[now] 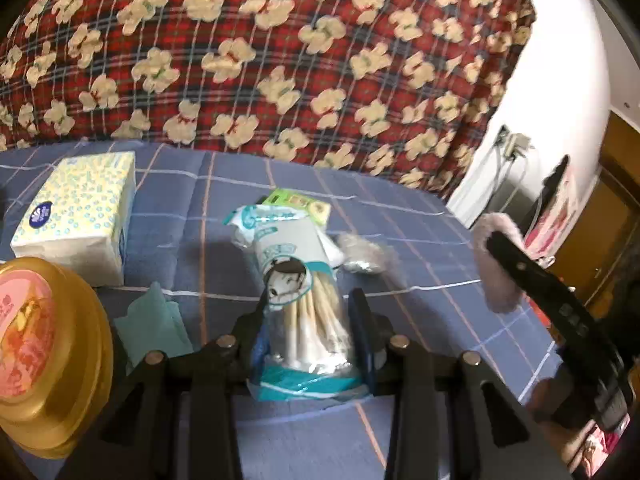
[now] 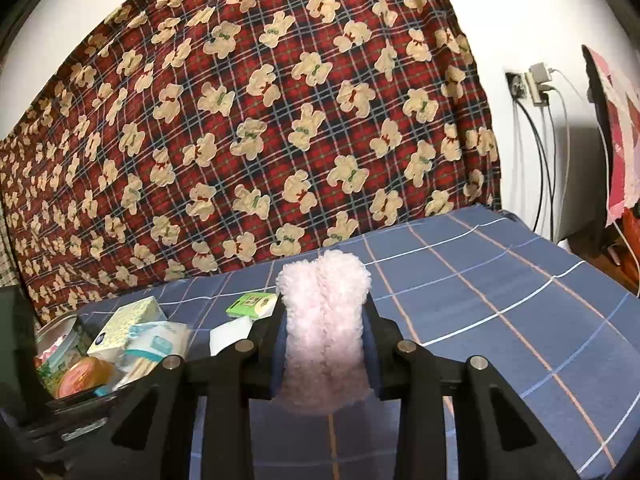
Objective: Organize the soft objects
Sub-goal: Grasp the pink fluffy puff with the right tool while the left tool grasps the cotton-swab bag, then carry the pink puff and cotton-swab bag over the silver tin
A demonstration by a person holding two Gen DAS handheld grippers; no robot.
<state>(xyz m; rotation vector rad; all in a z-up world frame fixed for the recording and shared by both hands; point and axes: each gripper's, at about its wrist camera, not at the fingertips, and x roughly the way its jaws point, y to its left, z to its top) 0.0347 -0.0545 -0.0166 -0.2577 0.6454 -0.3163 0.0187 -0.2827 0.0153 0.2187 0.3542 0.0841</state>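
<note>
Cotton swab pack (image 1: 306,316) clenched in left claw (image 1: 310,320): light, crinkly, slippery, best pinched mid-body. Right claw (image 2: 325,320) clamped around pink fluffy cloth (image 2: 324,320), soft, squashy.

Bear-print plaid blanket (image 2: 256,128) behind blue checked sheet (image 2: 500,300); wall socket (image 2: 520,84) (cables hanging) right.

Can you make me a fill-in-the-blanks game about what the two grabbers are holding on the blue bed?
1. The left gripper is shut on a bag of cotton ____.
2. The right gripper is shut on a fluffy thing coloured ____.
3. The tissue pack lies on a checked sheet that is ____.

Missing words: swabs; pink; blue
</note>
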